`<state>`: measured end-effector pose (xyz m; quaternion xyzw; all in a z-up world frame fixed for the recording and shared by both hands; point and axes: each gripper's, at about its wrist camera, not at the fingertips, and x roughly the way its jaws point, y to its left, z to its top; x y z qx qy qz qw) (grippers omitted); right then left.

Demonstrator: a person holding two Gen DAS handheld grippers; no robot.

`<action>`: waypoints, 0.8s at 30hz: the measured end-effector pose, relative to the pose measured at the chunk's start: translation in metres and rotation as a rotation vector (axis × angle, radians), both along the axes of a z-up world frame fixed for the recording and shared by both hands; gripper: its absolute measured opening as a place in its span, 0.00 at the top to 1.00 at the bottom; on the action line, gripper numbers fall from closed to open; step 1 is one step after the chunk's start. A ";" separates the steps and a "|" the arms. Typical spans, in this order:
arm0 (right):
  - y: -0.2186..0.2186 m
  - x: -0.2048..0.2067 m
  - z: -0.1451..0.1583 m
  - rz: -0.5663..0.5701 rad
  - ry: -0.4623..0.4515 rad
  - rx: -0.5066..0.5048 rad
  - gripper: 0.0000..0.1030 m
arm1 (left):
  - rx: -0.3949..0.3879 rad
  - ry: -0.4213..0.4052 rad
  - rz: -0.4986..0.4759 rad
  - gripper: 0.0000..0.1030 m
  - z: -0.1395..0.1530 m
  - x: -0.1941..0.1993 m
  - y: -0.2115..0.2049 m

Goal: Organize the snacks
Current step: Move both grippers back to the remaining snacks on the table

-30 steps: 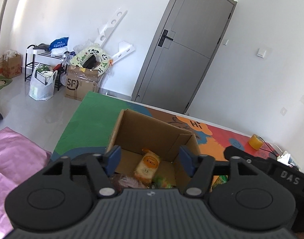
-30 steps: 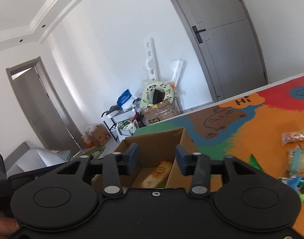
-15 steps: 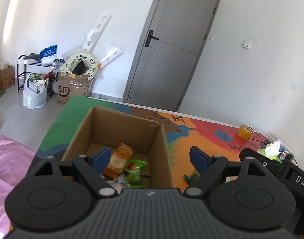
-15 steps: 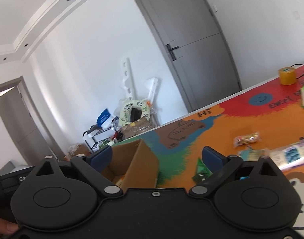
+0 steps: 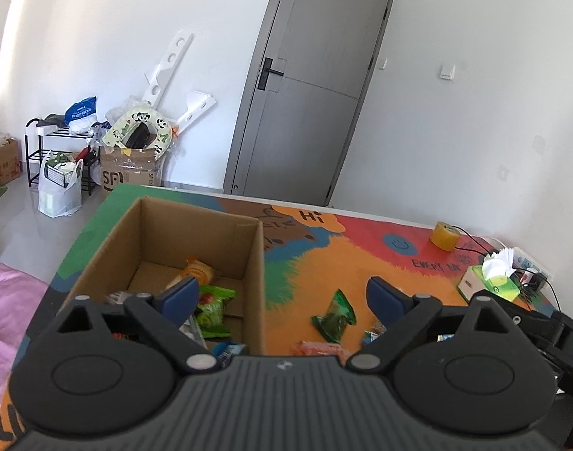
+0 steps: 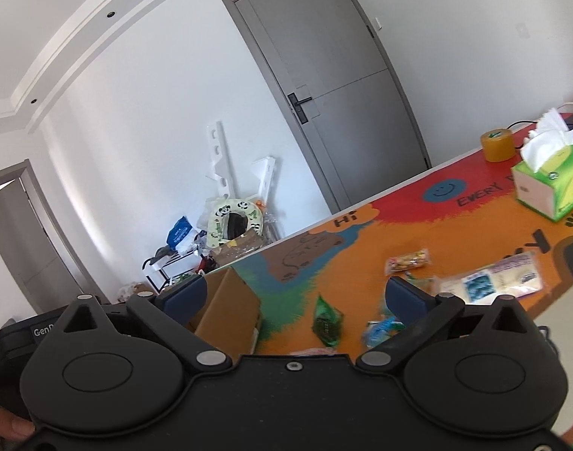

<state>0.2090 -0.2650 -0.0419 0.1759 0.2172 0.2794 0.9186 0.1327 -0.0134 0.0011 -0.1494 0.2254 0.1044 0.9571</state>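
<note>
An open cardboard box [image 5: 196, 233] stands on the colourful table mat and holds several snack packs, among them an orange pack [image 5: 196, 270] and a green pack [image 5: 213, 308]. My left gripper [image 5: 282, 295] is open and empty, above the box's right wall. A dark green snack pack [image 5: 335, 317] lies on the mat right of the box, also in the right wrist view [image 6: 327, 321]. My right gripper [image 6: 296, 298] is open and empty above it. The box [image 6: 230, 308] is at its left. A peanut pack [image 6: 407, 261], a white-blue pack [image 6: 493, 280] and a blue pack [image 6: 382, 329] lie nearby.
A green tissue box [image 6: 549, 188] and a yellow tape roll [image 6: 497, 144] stand at the far right of the table. A pink-red snack [image 5: 316, 347] lies near the left gripper's base. Beyond the table are a grey door [image 5: 309, 105] and floor clutter [image 5: 132, 150].
Both grippers have opened wide and swung to the right, away from over the box's inside toward the loose snacks on the mat.
</note>
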 end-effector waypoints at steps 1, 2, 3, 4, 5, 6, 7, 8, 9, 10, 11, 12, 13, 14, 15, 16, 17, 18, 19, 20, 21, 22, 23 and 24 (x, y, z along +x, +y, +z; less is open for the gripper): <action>-0.003 -0.001 0.000 -0.006 0.001 -0.002 0.00 | 0.004 0.002 -0.001 0.08 0.000 0.000 -0.002; -0.006 -0.001 -0.001 -0.011 0.001 -0.004 0.00 | 0.007 0.003 -0.005 0.08 0.000 0.000 -0.005; -0.009 -0.002 -0.001 -0.017 0.000 -0.005 0.00 | 0.010 0.004 -0.009 0.08 0.000 0.000 -0.008; -0.013 -0.003 -0.001 -0.023 0.000 -0.008 0.00 | 0.013 0.003 -0.014 0.08 0.001 0.000 -0.012; -0.015 -0.003 -0.001 -0.030 0.001 -0.013 0.00 | 0.016 0.002 -0.017 0.08 0.001 0.000 -0.016; -0.018 -0.004 -0.002 -0.037 0.003 -0.018 0.00 | 0.018 -0.001 -0.022 0.08 0.002 0.000 -0.019; -0.021 -0.004 -0.002 -0.043 0.002 -0.022 0.00 | 0.020 -0.002 -0.026 0.08 0.002 0.000 -0.022; -0.023 -0.006 -0.002 -0.048 0.000 -0.025 0.00 | 0.022 -0.002 -0.030 0.07 0.003 0.000 -0.025; -0.026 -0.007 -0.002 -0.053 -0.002 -0.028 0.00 | 0.024 -0.002 -0.036 0.08 0.003 0.000 -0.028; -0.029 -0.008 -0.002 -0.060 -0.004 -0.030 0.00 | 0.026 -0.002 -0.042 0.07 0.003 0.000 -0.032; -0.033 -0.009 -0.002 -0.065 -0.006 -0.032 0.00 | 0.028 -0.003 -0.048 0.07 0.003 0.001 -0.035; -0.036 -0.009 -0.002 -0.072 -0.008 -0.035 0.00 | 0.030 -0.003 -0.056 0.07 0.003 0.002 -0.038; -0.039 -0.010 -0.002 -0.080 -0.009 -0.036 0.00 | 0.032 -0.004 -0.063 0.07 0.003 0.002 -0.040; -0.044 -0.010 -0.003 -0.088 -0.009 -0.034 0.00 | 0.031 -0.004 -0.070 0.07 0.003 0.003 -0.043; -0.048 -0.009 -0.004 -0.096 -0.007 -0.033 0.00 | 0.029 -0.004 -0.078 0.07 0.002 0.005 -0.046; -0.052 -0.010 -0.005 -0.102 -0.005 -0.032 0.00 | 0.026 -0.002 -0.086 0.07 0.001 0.006 -0.049; -0.056 -0.009 -0.006 -0.110 -0.002 -0.033 0.00 | 0.025 -0.001 -0.091 0.07 0.000 0.007 -0.051; -0.060 -0.009 -0.007 -0.116 0.000 -0.034 0.00 | 0.025 0.000 -0.096 0.07 0.000 0.008 -0.054; -0.063 -0.009 -0.009 -0.121 0.003 -0.034 0.00 | 0.026 0.002 -0.099 0.07 -0.001 0.010 -0.057; -0.066 -0.009 -0.010 -0.127 0.006 -0.036 0.00 | 0.027 0.005 -0.102 0.07 -0.002 0.011 -0.059; -0.069 -0.008 -0.011 -0.132 0.009 -0.037 0.00 | 0.025 0.007 -0.106 0.07 -0.004 0.013 -0.062; -0.072 -0.008 -0.012 -0.137 0.012 -0.039 0.00 | 0.024 0.009 -0.110 0.07 -0.005 0.014 -0.064; -0.075 -0.008 -0.013 -0.142 0.015 -0.039 0.00 | 0.023 0.012 -0.113 0.07 -0.006 0.016 -0.066; -0.078 -0.008 -0.015 -0.148 0.018 -0.038 0.00 | 0.023 0.015 -0.114 0.07 -0.007 0.017 -0.068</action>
